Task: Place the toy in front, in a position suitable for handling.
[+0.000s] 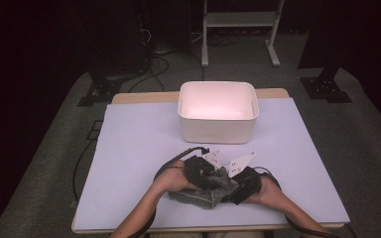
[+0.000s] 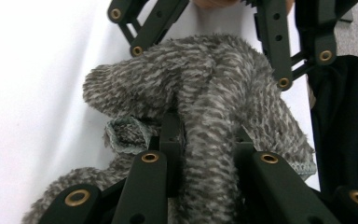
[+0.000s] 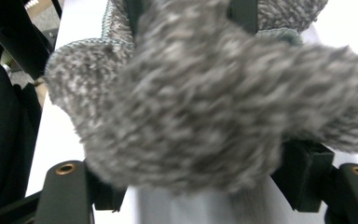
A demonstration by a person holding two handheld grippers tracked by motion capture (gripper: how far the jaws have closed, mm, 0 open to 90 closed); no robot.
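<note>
Evidently the work in hand is gathering the grey fluffy cloth [image 1: 206, 192], which lies crumpled on the table [image 1: 129, 148] at the lower middle of the high view, between the two hands; a white bin [image 1: 217, 118] stands beyond it toward the upper middle, and that seems the likely place for it. The left hand-held gripper [image 2: 205, 140] has its jaws drawn close and clamped on a ridge of the cloth, seen at the lower centre of its own view; the right hand-held gripper [image 3: 205, 177] stands wide, its jaws set to either side of a thick bunch of cloth, and whether the pads press on it I cannot tell. To do this well, I judge the right jaws should take a firm bite on the bunch before any lift; both hands should then rise together so no loose tail drags. Both forearms come in from the bottom edge, angled inward, the grippers tilted down and nearly meeting over the cloth.
</note>
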